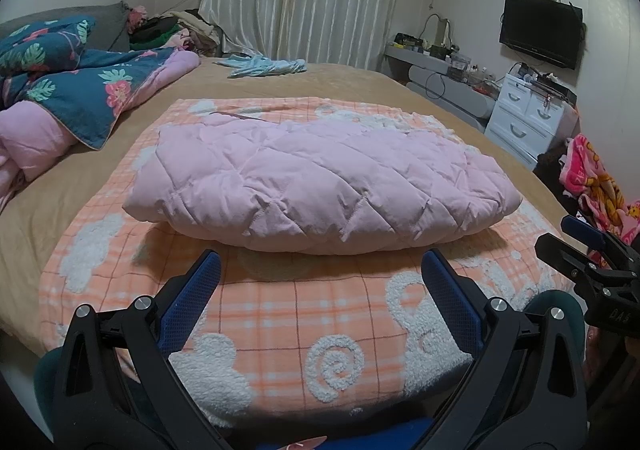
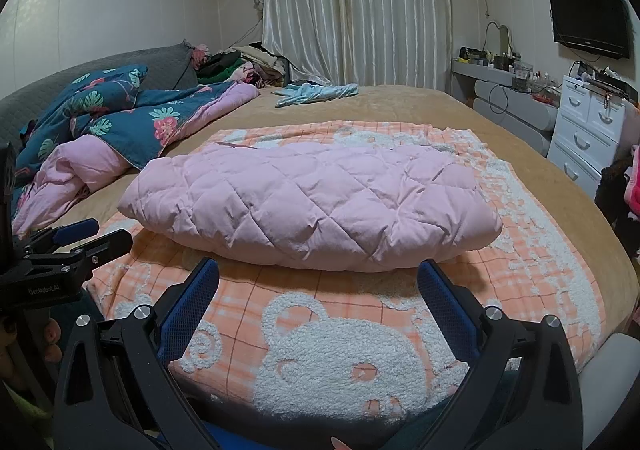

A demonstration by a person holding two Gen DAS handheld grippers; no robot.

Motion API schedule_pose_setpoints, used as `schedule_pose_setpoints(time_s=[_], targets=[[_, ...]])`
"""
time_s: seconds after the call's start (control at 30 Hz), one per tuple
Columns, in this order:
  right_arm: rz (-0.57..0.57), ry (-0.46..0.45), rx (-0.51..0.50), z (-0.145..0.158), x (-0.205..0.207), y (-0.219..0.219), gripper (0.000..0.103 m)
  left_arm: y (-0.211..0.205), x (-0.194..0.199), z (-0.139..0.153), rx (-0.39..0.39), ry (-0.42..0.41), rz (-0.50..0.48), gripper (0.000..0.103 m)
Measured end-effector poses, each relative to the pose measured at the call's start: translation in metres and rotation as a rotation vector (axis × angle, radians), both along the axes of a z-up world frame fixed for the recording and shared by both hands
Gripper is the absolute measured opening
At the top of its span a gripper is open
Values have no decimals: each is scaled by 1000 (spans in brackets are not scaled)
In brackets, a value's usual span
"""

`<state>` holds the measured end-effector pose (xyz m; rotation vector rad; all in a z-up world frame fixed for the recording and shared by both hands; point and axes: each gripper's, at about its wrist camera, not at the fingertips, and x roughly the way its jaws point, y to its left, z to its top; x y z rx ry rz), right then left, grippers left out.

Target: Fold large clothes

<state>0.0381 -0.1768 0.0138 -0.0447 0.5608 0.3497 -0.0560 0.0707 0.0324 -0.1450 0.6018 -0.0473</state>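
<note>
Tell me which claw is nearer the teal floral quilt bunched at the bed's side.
Left. The left claw sits open in front of the folded pink jacket, on the side toward the floral quilt. The right claw, also open, is farther to the right.

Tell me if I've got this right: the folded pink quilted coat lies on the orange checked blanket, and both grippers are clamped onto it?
Not quite. The pink quilted coat does lie folded on the orange checked blanket, but both wrist views show the left gripper and right gripper open, short of it.

White lettering "GenRobot.AI" runs along the black body of the left hand-held gripper (image 2: 76, 236); the right hand-held gripper (image 1: 580, 234) bears "DAS".
</note>
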Motion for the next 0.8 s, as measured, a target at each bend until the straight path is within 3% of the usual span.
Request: schedule_pose_setpoints(time_s=[0.8], targets=[[0,0,-4,1,0,1,99,1,0,2,13,2,6,94]])
